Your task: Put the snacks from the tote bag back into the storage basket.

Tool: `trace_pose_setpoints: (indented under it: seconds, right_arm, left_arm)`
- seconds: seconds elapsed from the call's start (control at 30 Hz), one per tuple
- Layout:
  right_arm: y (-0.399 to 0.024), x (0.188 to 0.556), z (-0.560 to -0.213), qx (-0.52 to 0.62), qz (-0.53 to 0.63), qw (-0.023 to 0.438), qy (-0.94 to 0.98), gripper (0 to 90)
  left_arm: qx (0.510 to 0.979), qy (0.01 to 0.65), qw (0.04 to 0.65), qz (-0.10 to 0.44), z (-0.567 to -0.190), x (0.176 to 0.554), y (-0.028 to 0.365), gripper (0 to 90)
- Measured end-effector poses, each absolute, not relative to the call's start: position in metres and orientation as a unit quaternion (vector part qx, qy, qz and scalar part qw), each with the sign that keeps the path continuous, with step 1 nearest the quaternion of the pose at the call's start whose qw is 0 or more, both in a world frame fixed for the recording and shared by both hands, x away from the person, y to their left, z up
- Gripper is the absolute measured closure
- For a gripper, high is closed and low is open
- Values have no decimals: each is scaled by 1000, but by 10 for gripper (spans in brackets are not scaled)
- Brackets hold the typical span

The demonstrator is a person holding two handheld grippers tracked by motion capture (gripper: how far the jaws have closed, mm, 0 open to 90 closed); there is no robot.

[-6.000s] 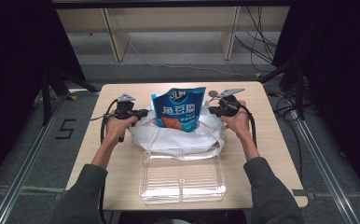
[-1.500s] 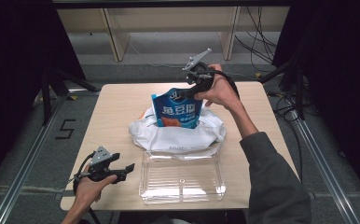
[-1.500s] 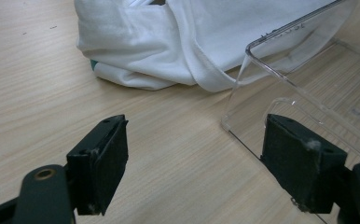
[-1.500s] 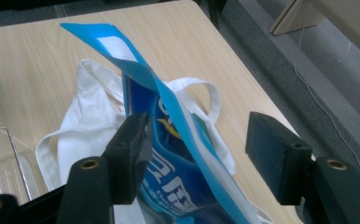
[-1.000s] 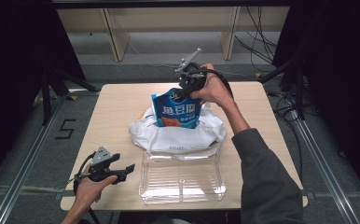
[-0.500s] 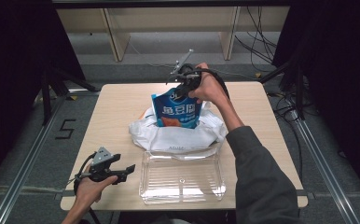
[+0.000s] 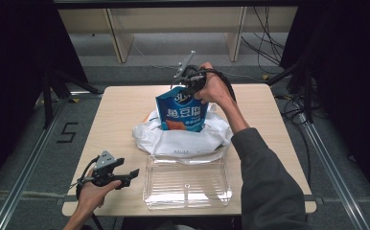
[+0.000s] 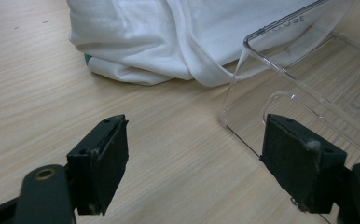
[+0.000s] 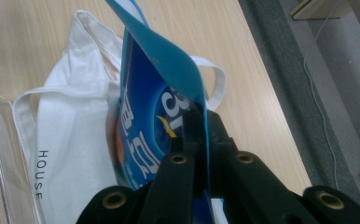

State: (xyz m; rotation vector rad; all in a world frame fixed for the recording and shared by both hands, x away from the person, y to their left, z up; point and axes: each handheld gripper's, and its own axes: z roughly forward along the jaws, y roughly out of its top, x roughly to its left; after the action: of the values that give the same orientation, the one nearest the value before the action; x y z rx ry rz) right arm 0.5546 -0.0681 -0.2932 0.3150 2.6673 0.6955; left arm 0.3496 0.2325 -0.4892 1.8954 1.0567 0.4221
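A blue snack bag (image 7: 180, 115) stands upright inside a white tote bag (image 7: 183, 141) at the table's middle. My right gripper (image 7: 185, 90) comes from above and behind. Its jaws have just been closing and are now shut on the snack bag's top edge (image 9: 145, 84), which sits pinched between the pads of the right gripper (image 9: 202, 119). My left gripper (image 7: 129, 177) rests near the table's front left with its jaws open and nothing between them. In the left gripper view, the left gripper (image 8: 194, 168) faces the tote bag (image 8: 169, 42).
A clear plastic tray (image 7: 188, 206) lies in front of the tote, its corner (image 8: 285, 79) just ahead of my left gripper's right jaw. Bare wooden table (image 7: 121, 110) spreads to the left and right of the tote. Shelving stands beyond the far edge.
The right gripper has drifted left and down onto the snack bag's top and closed on it. The left gripper, once at the tote's left side, now rests still at the front left.
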Motion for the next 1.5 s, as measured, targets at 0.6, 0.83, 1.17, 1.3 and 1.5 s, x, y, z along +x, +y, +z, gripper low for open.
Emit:
trace_pose_setpoints:
  seconds: [0.6,0.83,1.17,1.3,1.5]
  right_arm:
    - [-71,527,-235,96,259,227,934,900]
    - [-77,508,-210,85,271,246,927,900]
    - [-85,477,-196,72,267,257,926,900]
    - [-88,465,-192,66,269,250,928,900]
    - [-88,452,-193,40,266,246,931,900]
  left_arm:
    - [765,430,445,176,-488,351,237,222]
    - [762,436,445,177,-489,352,238,222]
    - [761,439,442,181,-488,353,241,222]
    - [760,441,442,182,-488,354,242,222]
    - [757,443,446,179,-489,355,241,222]
